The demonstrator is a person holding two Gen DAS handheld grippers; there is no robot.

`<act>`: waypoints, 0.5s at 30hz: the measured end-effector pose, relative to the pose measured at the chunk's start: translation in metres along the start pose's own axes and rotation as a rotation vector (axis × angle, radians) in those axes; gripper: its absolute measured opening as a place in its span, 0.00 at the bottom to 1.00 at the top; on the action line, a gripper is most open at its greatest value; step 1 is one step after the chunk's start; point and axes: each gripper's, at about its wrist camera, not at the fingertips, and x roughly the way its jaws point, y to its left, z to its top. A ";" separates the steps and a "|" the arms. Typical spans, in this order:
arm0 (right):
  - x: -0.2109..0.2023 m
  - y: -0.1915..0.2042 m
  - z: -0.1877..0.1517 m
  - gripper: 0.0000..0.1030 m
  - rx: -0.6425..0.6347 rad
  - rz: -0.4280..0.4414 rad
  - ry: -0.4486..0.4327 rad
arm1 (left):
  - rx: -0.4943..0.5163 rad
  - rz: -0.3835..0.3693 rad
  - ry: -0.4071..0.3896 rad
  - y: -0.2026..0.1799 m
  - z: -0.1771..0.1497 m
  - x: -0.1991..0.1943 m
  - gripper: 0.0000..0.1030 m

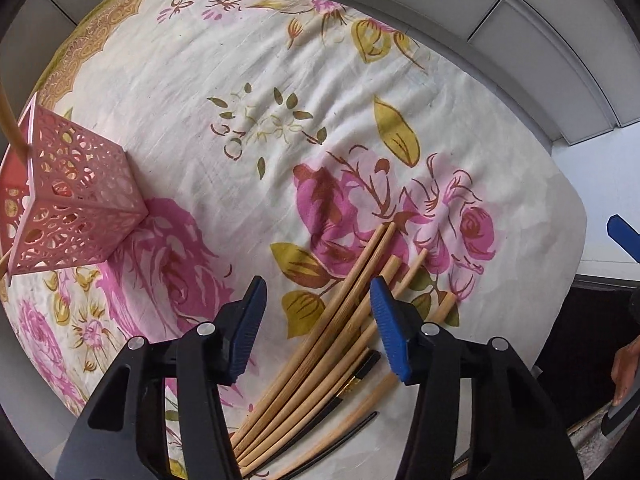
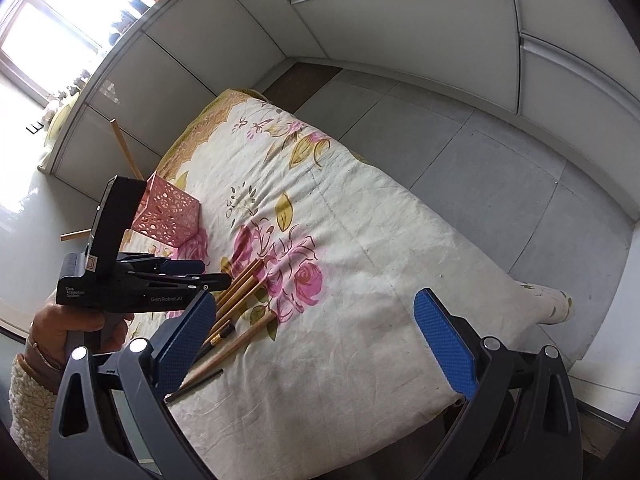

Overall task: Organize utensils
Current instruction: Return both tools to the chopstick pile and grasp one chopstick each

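Note:
Several bamboo chopsticks lie in a loose bundle on the floral cloth, with a black one among them; they also show in the right wrist view. A pink perforated holder stands at the left with a chopstick in it; in the right wrist view the holder sits behind the left gripper. My left gripper is open just above the bundle, holding nothing; it also shows in the right wrist view. My right gripper is open and empty, above the cloth to the right of the bundle.
The floral cloth covers a low table on a grey tiled floor. White cabinet fronts run behind, with a bright window at the left. One chopstick end sticks out past the table's left edge.

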 end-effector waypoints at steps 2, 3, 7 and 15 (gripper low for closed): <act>0.001 0.000 0.000 0.93 0.002 0.005 0.008 | 0.017 0.021 0.007 -0.002 0.001 0.003 0.41; 0.001 0.000 0.000 0.93 0.005 0.009 0.011 | 0.023 0.029 0.008 -0.002 0.001 0.004 0.39; 0.001 -0.001 0.000 0.93 0.011 0.013 0.011 | 0.037 0.039 0.013 -0.007 0.006 0.011 0.37; 0.002 -0.004 0.001 0.93 0.023 0.009 0.018 | 0.083 0.032 0.026 -0.019 0.007 0.026 0.24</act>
